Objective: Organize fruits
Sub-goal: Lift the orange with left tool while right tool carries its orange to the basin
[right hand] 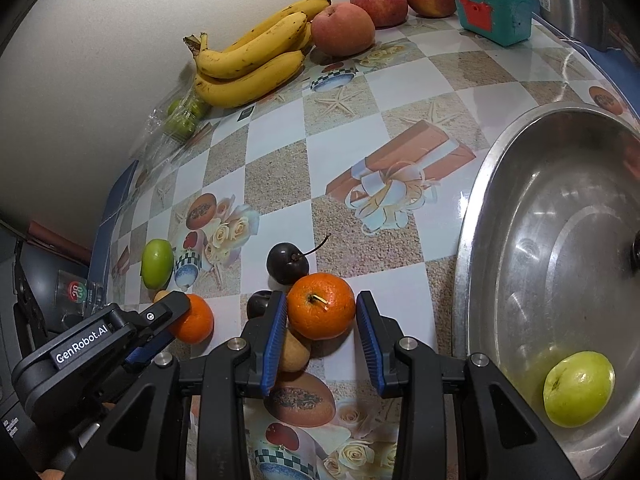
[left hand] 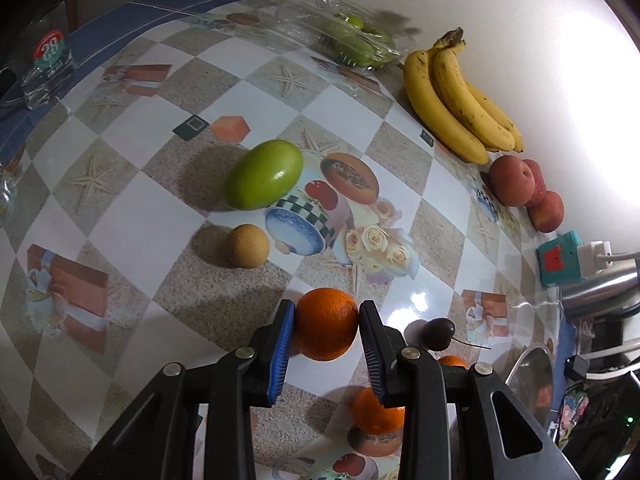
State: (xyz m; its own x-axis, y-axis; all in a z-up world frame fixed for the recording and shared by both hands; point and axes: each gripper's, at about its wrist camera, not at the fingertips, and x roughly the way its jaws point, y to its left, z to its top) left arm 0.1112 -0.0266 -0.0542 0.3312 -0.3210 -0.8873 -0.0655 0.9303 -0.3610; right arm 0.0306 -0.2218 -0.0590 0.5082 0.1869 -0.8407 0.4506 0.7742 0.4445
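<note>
My left gripper [left hand: 327, 330] is shut on an orange [left hand: 326, 329], both pads touching it; the same gripper [right hand: 160, 332] and orange [right hand: 194, 324] show in the right wrist view. My right gripper [right hand: 321, 316] straddles a second orange [right hand: 321, 305]; the left pad touches it, the right pad stands just off it. That orange [left hand: 374, 410] lies below my left fingers. A green oval fruit [left hand: 263, 174] and a small tan round fruit [left hand: 247, 246] lie ahead on the table. A dark cherry [right hand: 287, 262] lies behind the second orange. A green fruit [right hand: 579, 388] sits in the steel basin [right hand: 480, 208].
Bananas [left hand: 456, 92], three peaches [left hand: 516, 184] and a clear pack of green fruit [left hand: 352, 40] line the wall. A teal box [right hand: 494, 8] stands at the back. A tan fruit [right hand: 296, 354] and a dark fruit [right hand: 258, 304] lie by my right fingers. A glass [left hand: 48, 68] stands far left.
</note>
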